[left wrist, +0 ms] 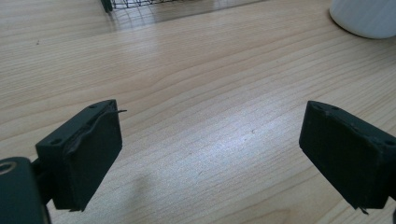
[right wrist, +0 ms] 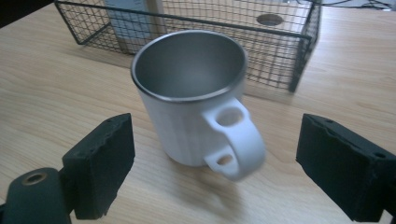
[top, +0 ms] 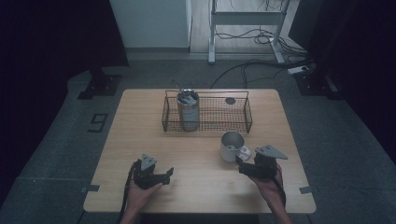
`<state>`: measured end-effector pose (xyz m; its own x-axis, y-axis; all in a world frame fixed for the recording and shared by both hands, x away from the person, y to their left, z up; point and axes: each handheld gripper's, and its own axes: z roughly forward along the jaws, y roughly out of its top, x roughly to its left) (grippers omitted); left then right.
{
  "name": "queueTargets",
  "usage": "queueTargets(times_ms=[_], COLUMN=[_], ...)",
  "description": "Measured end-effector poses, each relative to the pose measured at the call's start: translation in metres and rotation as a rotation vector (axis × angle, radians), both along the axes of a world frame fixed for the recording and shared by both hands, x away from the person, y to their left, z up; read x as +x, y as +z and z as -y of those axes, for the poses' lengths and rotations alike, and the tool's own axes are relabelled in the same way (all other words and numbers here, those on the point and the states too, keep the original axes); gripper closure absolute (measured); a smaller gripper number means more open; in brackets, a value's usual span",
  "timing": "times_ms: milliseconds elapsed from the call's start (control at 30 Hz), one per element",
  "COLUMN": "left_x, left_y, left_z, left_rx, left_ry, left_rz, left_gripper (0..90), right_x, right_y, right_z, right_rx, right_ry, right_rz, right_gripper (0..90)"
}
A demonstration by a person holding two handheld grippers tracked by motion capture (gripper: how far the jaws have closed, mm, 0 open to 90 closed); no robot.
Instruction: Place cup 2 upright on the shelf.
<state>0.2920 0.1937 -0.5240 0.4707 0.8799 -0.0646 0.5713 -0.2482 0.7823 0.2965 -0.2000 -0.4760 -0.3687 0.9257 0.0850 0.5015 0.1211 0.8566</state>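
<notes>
A white mug (top: 232, 145) with a steel inside stands upright on the wooden table (top: 196, 196), in front of the wire basket. Its handle (right wrist: 231, 140) points toward my right gripper (right wrist: 215, 154). The right gripper's jaws stand wide apart on either side of the handle, and the pads do not touch the mug (right wrist: 187, 93). In the high view the right gripper (top: 246, 164) sits just right of and nearer than the mug. My left gripper (top: 161, 175) is at the front left, low over bare wood. My left gripper (left wrist: 210, 126) is open with nothing between its jaws.
A black wire basket (top: 247, 112) stands across the far middle of the table. It holds a steel tumbler (top: 188, 112) with utensils in it at its left end and a small dark round thing (top: 230, 101) toward its right end.
</notes>
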Motion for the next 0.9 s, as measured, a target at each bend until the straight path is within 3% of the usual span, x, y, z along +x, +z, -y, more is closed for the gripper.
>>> queueTargets(times_ms=[467,633,800,900], left_x=[-0.003,-0.005,-0.006,-0.006], left_y=[0.002,0.006,0.007,0.007], left_z=[-0.005,-0.007,-0.008,-0.009], left_rx=[-0.002,-0.031,-0.038,-0.045], left_ry=[0.012,0.010,0.009,0.009], left_rz=[0.011,0.016,0.014,0.015], left_gripper=[6.1,6.1,6.1,6.1], right_x=[0.024,0.036,0.048,0.052], right_y=[0.007,0.013,0.013,0.011], right_z=[-0.023,-0.028,-0.034,-0.038], right_rx=[0.011,0.027,0.036,0.011], right_ry=[0.035,0.042,0.044,0.052], right_rz=[0.008,0.012,-0.010,-0.020], right_gripper=[10.6,7.6,4.0,2.3])
